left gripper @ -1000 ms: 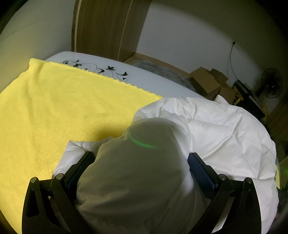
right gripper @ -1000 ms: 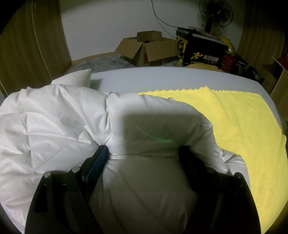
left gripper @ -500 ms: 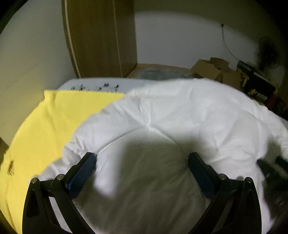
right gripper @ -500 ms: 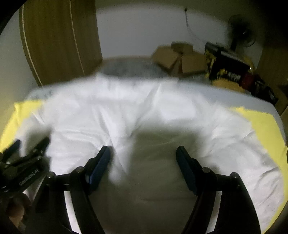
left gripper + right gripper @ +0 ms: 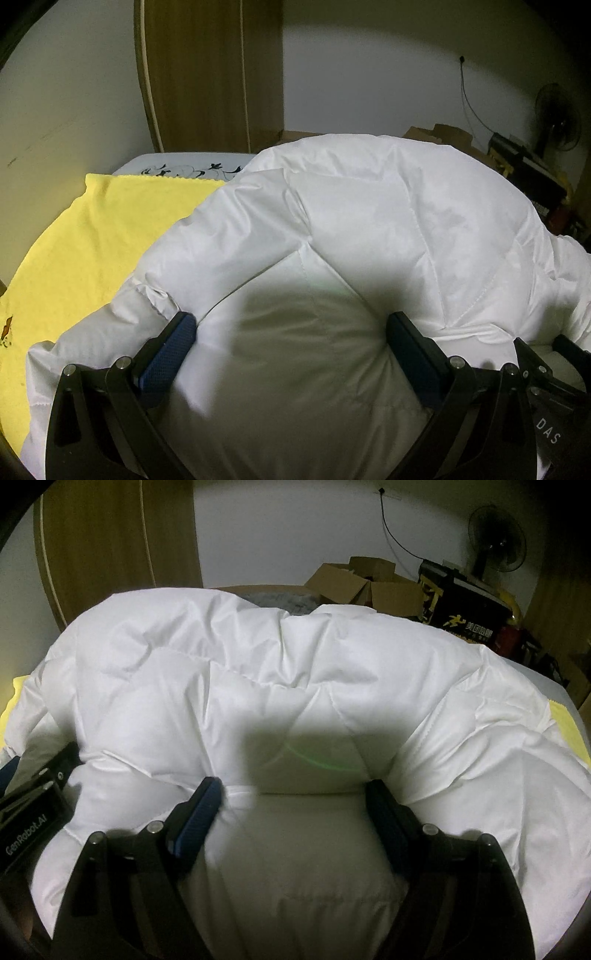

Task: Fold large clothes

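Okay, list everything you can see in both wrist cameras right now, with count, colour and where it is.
puffy jacket: one, white, bunched over the yellow cloth, between both grippers' fingers
cloth: one, yellow, spread under the jacket
table: one, white with black pattern, beneath the cloth
cardboard boxes: several, brown, floor behind
black box: one, beside the cardboard
fan: one, dark, by the wall
left gripper: black, blue pads, on jacket
right gripper: black, blue pads, on jacket

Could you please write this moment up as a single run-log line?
step: folding white jacket on yellow towel | left gripper: clamped on jacket bulge | right gripper: clamped on jacket bulge | fold: unfinished
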Demonstrator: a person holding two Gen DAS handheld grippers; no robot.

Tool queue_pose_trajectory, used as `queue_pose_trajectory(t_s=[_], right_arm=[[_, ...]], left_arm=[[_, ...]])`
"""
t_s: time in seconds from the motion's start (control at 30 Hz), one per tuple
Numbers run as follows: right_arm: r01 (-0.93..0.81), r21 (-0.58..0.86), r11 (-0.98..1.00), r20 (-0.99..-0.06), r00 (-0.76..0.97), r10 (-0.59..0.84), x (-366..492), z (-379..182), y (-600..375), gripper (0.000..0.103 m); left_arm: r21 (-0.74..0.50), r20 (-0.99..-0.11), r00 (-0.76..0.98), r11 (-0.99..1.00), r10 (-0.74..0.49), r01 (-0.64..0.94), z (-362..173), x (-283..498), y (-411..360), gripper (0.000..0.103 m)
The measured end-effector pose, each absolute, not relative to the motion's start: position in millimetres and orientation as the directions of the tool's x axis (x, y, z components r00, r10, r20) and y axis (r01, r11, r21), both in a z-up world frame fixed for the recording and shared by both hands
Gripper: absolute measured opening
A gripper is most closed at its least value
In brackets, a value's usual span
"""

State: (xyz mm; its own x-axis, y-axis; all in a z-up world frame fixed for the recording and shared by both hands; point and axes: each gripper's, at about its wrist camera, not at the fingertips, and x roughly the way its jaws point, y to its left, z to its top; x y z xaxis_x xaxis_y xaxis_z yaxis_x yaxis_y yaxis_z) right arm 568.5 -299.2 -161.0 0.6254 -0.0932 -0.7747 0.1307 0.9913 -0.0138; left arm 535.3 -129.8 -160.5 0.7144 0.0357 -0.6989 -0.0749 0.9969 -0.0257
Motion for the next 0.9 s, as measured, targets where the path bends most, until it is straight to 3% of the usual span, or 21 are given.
queue_pose_trajectory(t_s=[0.4, 0.47, 0.6, 0.7, 0.77, 0.9], right_arm=[[0.132, -0.007, 0.991, -0.769, 0.633, -0.089, 564, -163, -298, 0.081], [0.122, 0.006, 0.992, -0.767, 0.637, -0.074, 565, -162, -298, 0.084], [0.032, 0.103, 0.994, -0.797, 0.601, 0.063, 561, -143, -314, 0.087], [0.023, 0.297, 0.954, -0.695, 0.691, 0.199, 515, -98, -337, 0.090], [-0.009, 0.328, 0.945, -0.648, 0.726, 0.232, 478, -72, -343, 0.103], [-0.049, 0.328, 0.944, -0.611, 0.751, 0.251, 420, -43, -346, 0.103]], left_arm=[[-0.081, -0.720, 0.694, 0.996, -0.027, -0.046, -162, 550, -114, 0.103], [-0.162, -0.743, 0.655, 0.986, -0.139, 0.026, -152, 553, -99, 0.103], [-0.428, -0.646, 0.669, 0.900, -0.367, 0.081, -104, 512, -23, 0.103], [-0.545, -0.602, 0.660, 0.836, -0.450, 0.073, -91, 479, 40, 0.103], [-0.590, -0.598, 0.639, 0.806, -0.484, 0.059, -96, 460, 79, 0.103], [-0.703, -0.618, 0.481, 0.711, -0.622, 0.017, -137, 443, 113, 0.103]])
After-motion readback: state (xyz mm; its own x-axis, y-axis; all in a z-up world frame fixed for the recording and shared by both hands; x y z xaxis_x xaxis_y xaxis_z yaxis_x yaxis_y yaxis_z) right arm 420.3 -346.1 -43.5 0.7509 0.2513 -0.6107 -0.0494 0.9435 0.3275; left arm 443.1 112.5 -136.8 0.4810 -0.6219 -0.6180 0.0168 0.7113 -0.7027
